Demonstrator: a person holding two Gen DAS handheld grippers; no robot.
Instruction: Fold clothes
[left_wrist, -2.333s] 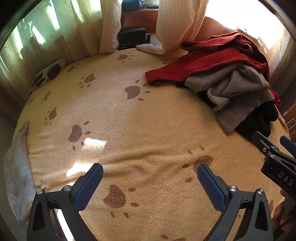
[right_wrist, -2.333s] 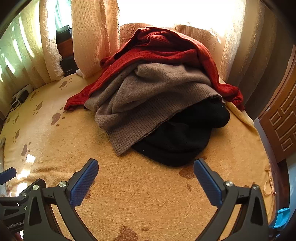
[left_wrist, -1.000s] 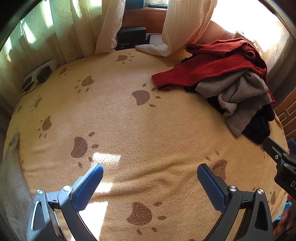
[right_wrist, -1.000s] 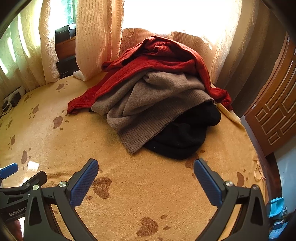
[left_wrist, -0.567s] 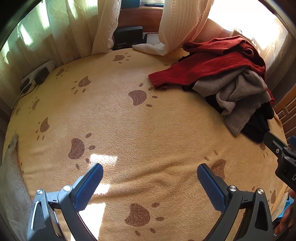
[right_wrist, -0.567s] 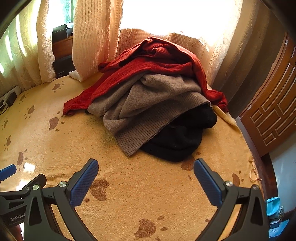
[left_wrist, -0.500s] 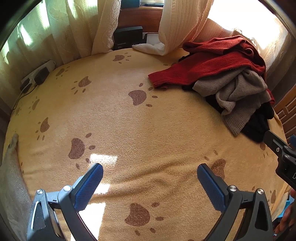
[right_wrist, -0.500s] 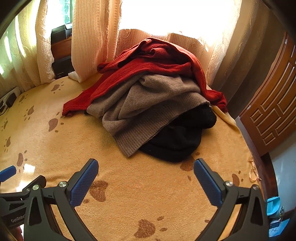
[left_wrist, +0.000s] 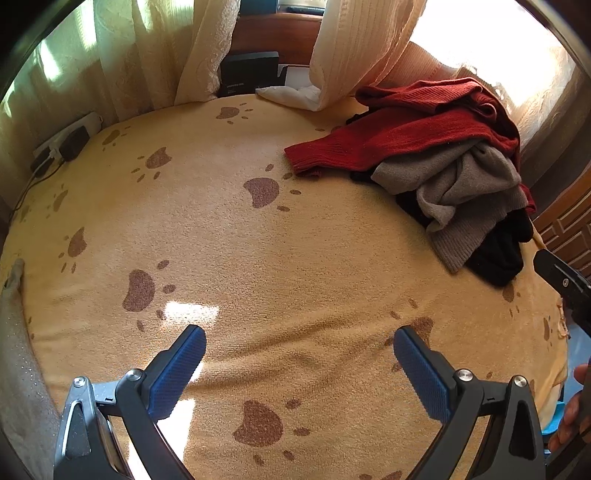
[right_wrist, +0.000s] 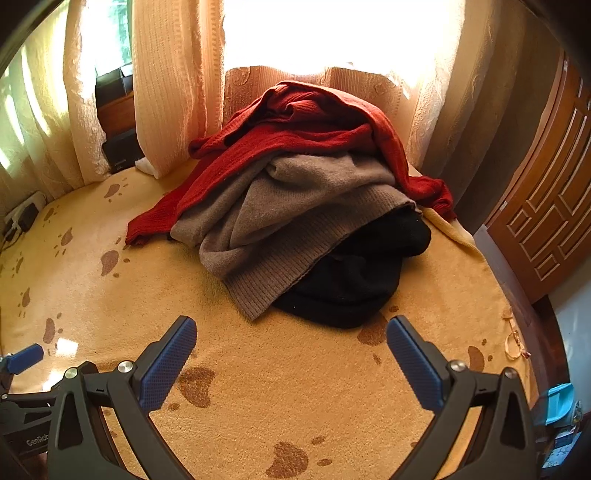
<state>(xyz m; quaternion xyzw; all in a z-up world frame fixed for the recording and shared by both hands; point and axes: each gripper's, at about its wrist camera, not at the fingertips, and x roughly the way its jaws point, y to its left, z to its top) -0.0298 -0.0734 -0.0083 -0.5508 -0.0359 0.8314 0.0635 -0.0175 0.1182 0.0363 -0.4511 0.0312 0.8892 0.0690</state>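
- Left claw (left_wrist: 299, 363) spread wide, empty, low over the paw-print blanket (left_wrist: 229, 236).
- Right claw (right_wrist: 291, 349) gaping too, gripping nothing, aimed at the pile just ahead.
- Pile sits on the blanket's far right side: black garment (right_wrist: 347, 280) at the bottom, grey sweater (right_wrist: 280, 229) over it, red sweater (right_wrist: 295, 133) on top.
- Curtains (right_wrist: 173, 81) hang behind, sunlit.
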